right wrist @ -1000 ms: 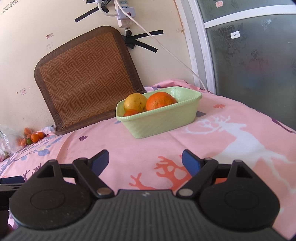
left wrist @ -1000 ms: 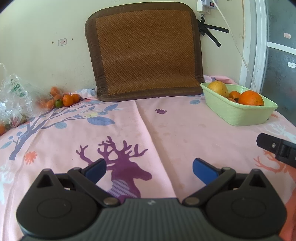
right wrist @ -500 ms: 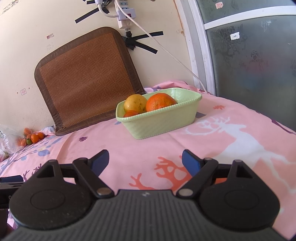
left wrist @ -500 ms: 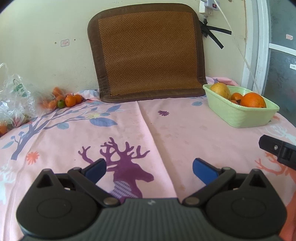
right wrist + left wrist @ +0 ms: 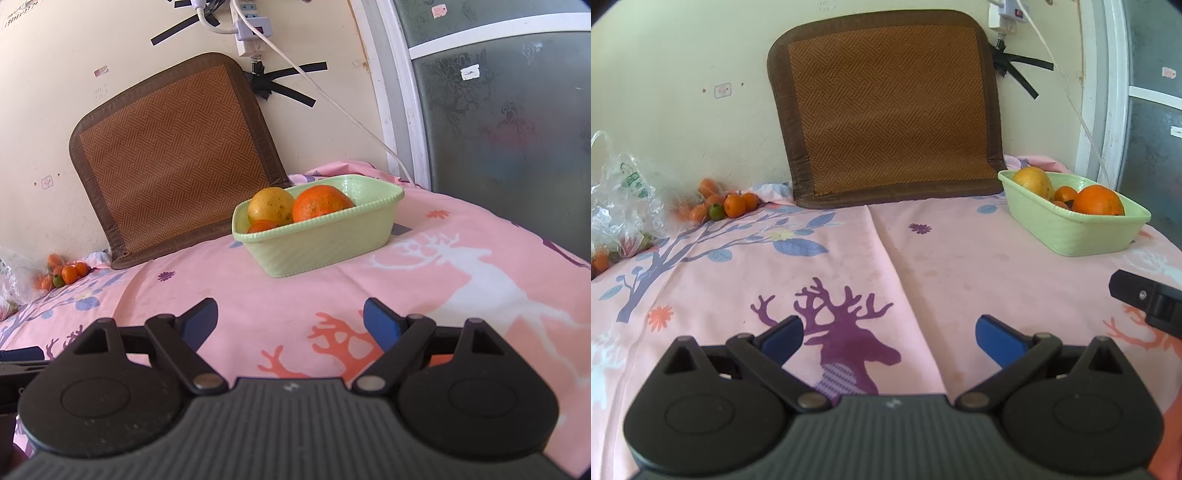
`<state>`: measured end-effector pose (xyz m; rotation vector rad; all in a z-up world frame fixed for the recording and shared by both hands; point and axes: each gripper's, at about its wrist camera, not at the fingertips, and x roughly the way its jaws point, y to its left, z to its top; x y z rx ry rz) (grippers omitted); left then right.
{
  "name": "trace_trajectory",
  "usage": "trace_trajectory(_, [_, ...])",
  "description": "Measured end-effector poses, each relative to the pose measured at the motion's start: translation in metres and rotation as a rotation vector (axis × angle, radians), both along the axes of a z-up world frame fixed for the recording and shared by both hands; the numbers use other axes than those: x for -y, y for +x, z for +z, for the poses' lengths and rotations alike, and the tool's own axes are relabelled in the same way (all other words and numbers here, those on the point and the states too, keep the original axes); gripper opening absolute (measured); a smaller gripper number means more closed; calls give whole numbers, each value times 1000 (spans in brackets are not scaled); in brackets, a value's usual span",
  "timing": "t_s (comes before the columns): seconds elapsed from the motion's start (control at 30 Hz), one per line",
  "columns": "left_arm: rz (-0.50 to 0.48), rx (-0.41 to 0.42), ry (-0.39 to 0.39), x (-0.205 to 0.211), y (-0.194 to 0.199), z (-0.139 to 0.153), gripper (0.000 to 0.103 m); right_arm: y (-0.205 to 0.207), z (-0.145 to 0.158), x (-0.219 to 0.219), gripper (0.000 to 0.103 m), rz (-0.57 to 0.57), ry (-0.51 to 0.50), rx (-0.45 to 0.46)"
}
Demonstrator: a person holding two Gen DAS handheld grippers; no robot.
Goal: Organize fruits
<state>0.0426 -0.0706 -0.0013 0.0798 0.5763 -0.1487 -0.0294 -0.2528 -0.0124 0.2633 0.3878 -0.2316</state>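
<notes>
Tangerines (image 5: 737, 205), heaped far ahead-left of the wide-open, empty left gripper (image 5: 888, 334), are best taken singly, while the green basket (image 5: 325, 243) is left undisturbed ahead of the equally wide right gripper (image 5: 290, 319).

A: What's inside the bag (image 5: 622, 199) at the left edge?
B: Cut off and blurred, can't tell. The basket (image 5: 325, 240) wall hides most of the small orange (image 5: 261, 226).
</notes>
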Motion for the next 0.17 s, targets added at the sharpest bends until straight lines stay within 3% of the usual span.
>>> trace_trajectory(0.17, [-26, -4, 0, 1, 0, 0, 103, 0, 1, 0, 88, 3, -3, -1])
